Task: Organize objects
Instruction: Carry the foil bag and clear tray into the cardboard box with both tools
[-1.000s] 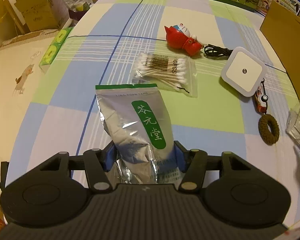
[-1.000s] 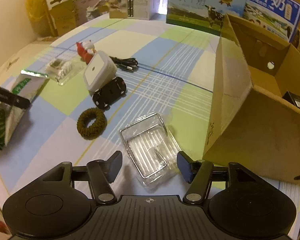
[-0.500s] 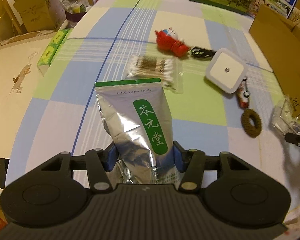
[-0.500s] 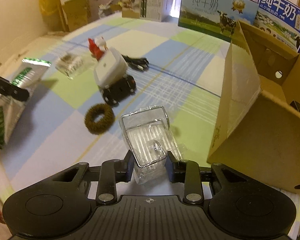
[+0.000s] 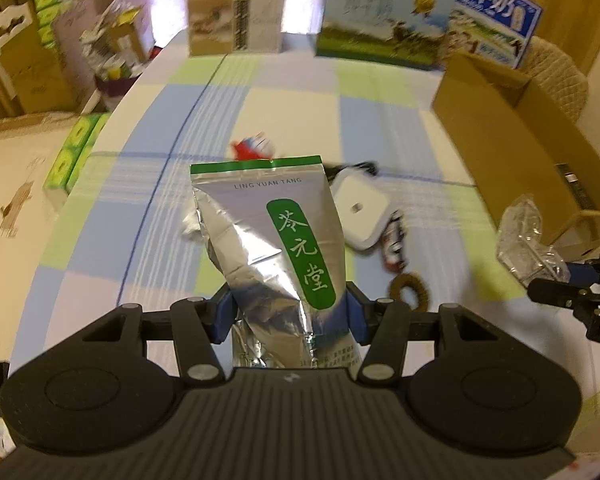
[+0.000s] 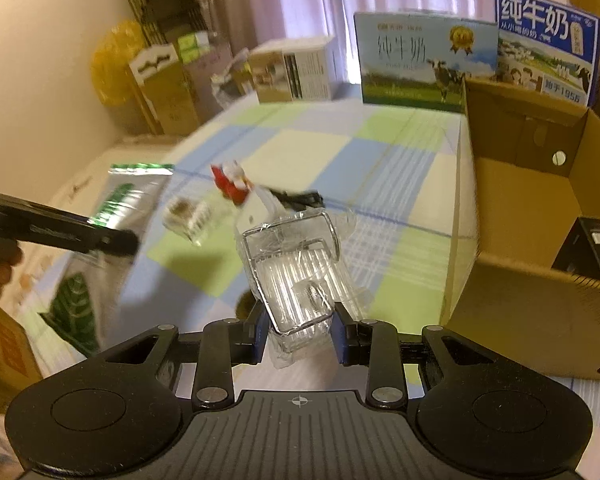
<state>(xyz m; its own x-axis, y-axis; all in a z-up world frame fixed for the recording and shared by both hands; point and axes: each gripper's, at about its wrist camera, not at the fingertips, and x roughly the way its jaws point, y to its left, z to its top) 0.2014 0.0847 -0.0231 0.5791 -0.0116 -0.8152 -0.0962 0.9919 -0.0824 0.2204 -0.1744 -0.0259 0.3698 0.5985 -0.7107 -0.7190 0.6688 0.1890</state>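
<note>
now lifted clear of the checked cloth (image 5: pixel 100 248), both loads, where half a second ago hung lower over it. left gripper (image 5: pixel 288 316) pinching the lower part of one silver tea pouch (image 5: pixel 276 240), held upright, near centre. right gripper (image 6: pixel 298 336) clamped on one clear plastic container (image 6: pixel 296 276), tilted, held up just left of the cardboard box (image 6: pixel 540 304).

counted on the cloth beyond, near to far: one brown hair ring (image 5: pixel 410 292), one small toy car (image 5: pixel 394 248), one white square night light (image 5: pixel 360 210), one bag of cotton swabs (image 6: pixel 186 218), one black cable (image 5: pixel 356 168), one red figure (image 6: pixel 230 182). pouch hiding part of swabs and figure in left view. inside the box, one black item (image 6: pixel 592 248). far edge: two milk cartons (image 6: pixel 420 62), one beige box (image 5: pixel 236 24).
</note>
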